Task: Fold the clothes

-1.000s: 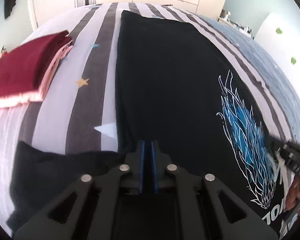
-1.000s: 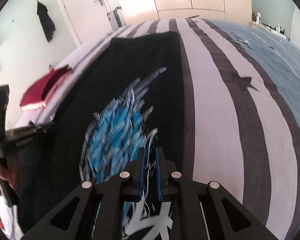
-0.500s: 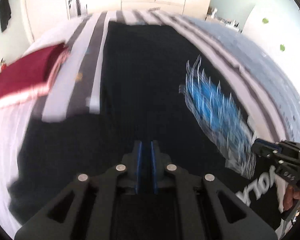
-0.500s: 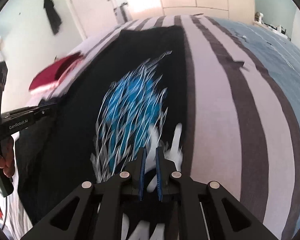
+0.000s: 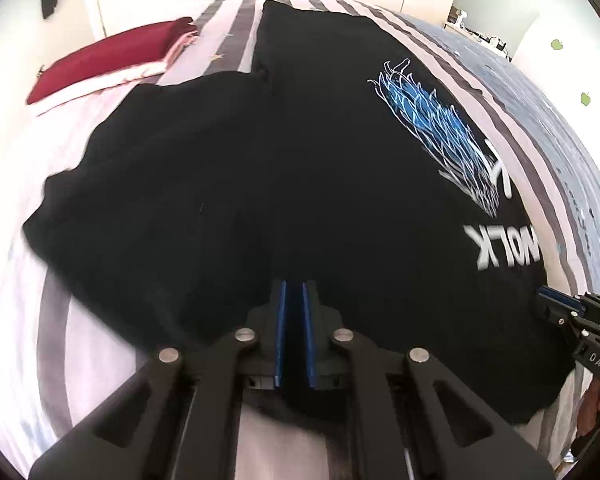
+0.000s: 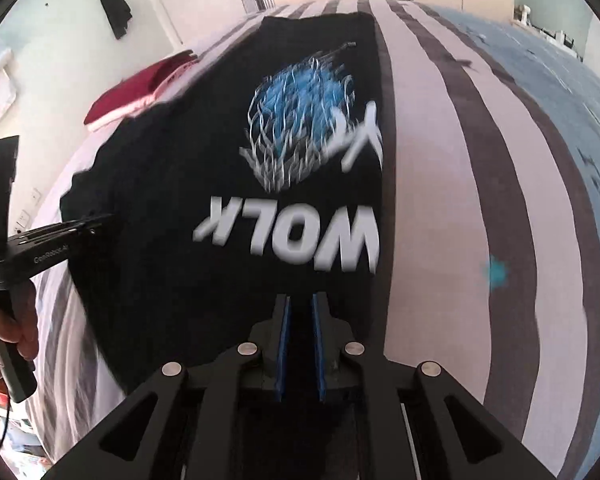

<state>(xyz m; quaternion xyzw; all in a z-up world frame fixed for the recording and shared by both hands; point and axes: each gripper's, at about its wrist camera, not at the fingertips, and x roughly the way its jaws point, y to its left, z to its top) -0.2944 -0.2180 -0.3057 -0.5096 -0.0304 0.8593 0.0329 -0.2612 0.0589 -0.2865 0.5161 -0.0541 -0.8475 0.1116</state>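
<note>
A black T-shirt (image 5: 284, 152) lies spread along the bed (image 6: 452, 168), its far hem reaching toward the wardrobe end and its near edge gathered at both claws. The left claw (image 5: 294, 320) is clamped on the shirt's near edge, dark cloth filling the narrow gap between its blue pads (image 5: 279, 332). The right claw (image 6: 300, 336) is likewise clamped on the shirt, black fabric running in between its pads. The shirt's right edge runs straight along a dark stripe of the bedcover (image 6: 496, 184), and beyond it the bed is open striped and blue cover, wide room on that side. On the left, a sleeve (image 5: 112, 184) spreads out over the pale cover, and farther back a folded red and pink stack (image 5: 112, 60) sits near the bed's left edge, apart from the shirt. The left wrist view shows the sleeve in full and the right claw's tip at the shirt's near right corner, with a bit of hand (image 5: 592, 408) below it. The right wrist view shows the blurred blue print and the white lettering (image 6: 296, 240) upside down, the left claw seen from the side with a hand (image 6: 8, 328) on its handle, and a dark garment hanging on the wall (image 6: 112, 0) beside a door.
</note>
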